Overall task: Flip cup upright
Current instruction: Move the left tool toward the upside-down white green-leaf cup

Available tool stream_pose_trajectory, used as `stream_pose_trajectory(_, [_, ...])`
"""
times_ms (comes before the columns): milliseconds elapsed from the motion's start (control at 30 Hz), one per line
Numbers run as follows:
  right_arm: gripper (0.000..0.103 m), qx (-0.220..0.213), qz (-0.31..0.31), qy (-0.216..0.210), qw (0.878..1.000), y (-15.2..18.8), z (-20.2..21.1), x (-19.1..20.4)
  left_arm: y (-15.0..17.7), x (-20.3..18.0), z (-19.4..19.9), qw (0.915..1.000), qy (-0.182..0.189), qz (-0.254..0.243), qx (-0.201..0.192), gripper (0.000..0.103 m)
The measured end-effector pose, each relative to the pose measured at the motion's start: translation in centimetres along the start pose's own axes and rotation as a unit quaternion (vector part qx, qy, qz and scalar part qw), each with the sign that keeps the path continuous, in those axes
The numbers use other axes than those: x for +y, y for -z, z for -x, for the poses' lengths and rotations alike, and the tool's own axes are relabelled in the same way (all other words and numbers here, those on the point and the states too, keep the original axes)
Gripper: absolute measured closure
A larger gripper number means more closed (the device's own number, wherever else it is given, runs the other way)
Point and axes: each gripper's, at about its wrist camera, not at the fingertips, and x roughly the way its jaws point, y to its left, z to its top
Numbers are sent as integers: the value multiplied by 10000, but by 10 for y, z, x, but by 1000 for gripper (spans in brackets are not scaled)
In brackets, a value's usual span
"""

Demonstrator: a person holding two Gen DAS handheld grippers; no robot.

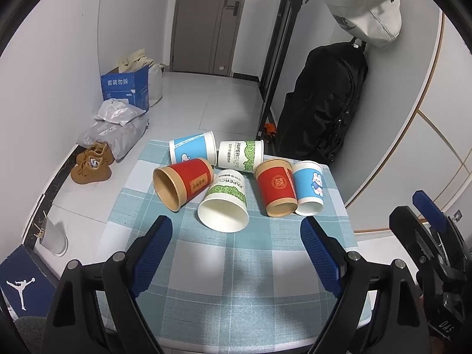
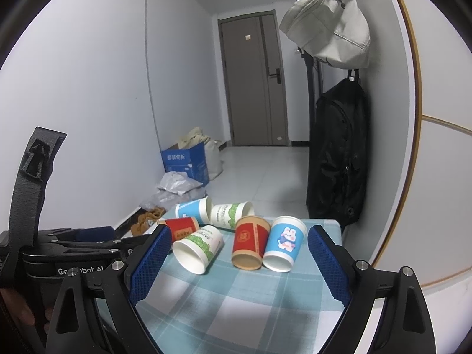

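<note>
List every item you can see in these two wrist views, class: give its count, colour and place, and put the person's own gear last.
red cups: 2, red with kraft-brown rim, on their sides, one left and one right of the cluster
green-leaf cups: 2, white and green, on their sides, one front centre, one behind
blue cups: 2, blue and white, on their sides, one far right, one at the back left
tablecloth: 1, teal and white check, on the table
shoes: 1 pair, tan, floor left
box: 1, blue, by the left wall
backpack: 1, black, hanging at right
bag: 1, cream, above the backpack
left gripper: 1, black with blue fingers, open
right gripper: 1, black with blue fingers, open
</note>
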Motion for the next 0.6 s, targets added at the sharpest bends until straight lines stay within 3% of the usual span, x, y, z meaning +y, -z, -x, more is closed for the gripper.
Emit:
stream_pose_trajectory(467, [9,23,-148,-26,9999,-1,-3,-3,-1,13,-8,9993,121,255,262,18])
stream_pose_trajectory(600, [9,145,-352,-125,9992,-2,-10,-10,-9,24,-25,9964,271,493,633,18])
